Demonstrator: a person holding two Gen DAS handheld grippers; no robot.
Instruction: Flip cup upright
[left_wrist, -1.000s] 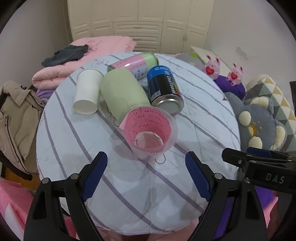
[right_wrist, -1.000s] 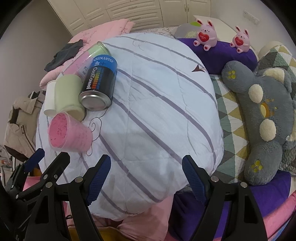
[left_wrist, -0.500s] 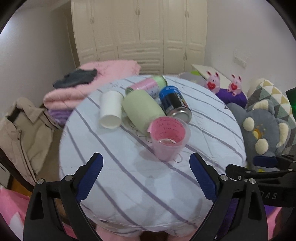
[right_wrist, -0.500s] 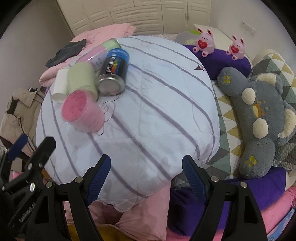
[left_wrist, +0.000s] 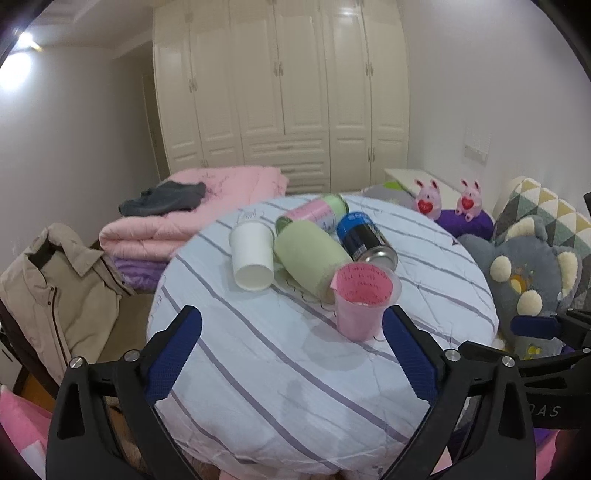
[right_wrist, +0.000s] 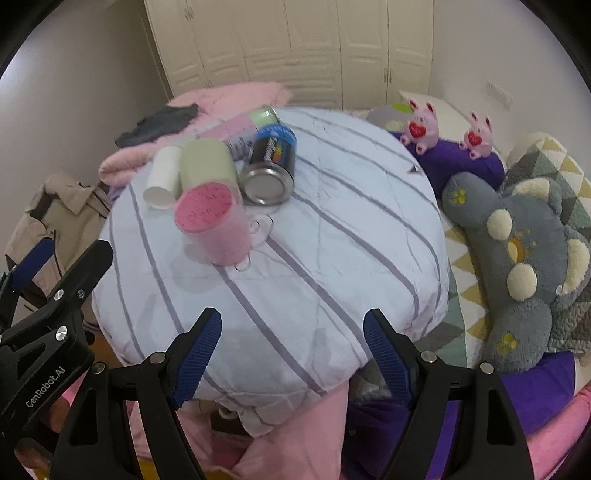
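Observation:
A clear plastic cup lined with pink paper (left_wrist: 364, 304) stands upright, mouth up, on the round table covered by a striped white cloth (left_wrist: 280, 373). It also shows in the right wrist view (right_wrist: 212, 225). My left gripper (left_wrist: 291, 354) is open and empty, near the table's front edge, with the cup just inside its right finger line. My right gripper (right_wrist: 291, 354) is open and empty over the table's front edge, to the right of the cup.
Behind the cup lie a pale green cup (left_wrist: 308, 260), a white paper cup (left_wrist: 251, 260), a blue-black can (left_wrist: 365, 242) and a pink-green can (left_wrist: 314, 212), all on their sides. A grey plush (right_wrist: 524, 258) lies right of the table. A folded pink quilt (left_wrist: 184, 218) and a beige jacket (left_wrist: 55, 291) lie left.
Both grippers have drawn back and risen from the table. The pink cup, tilted a second ago, now stands upright.

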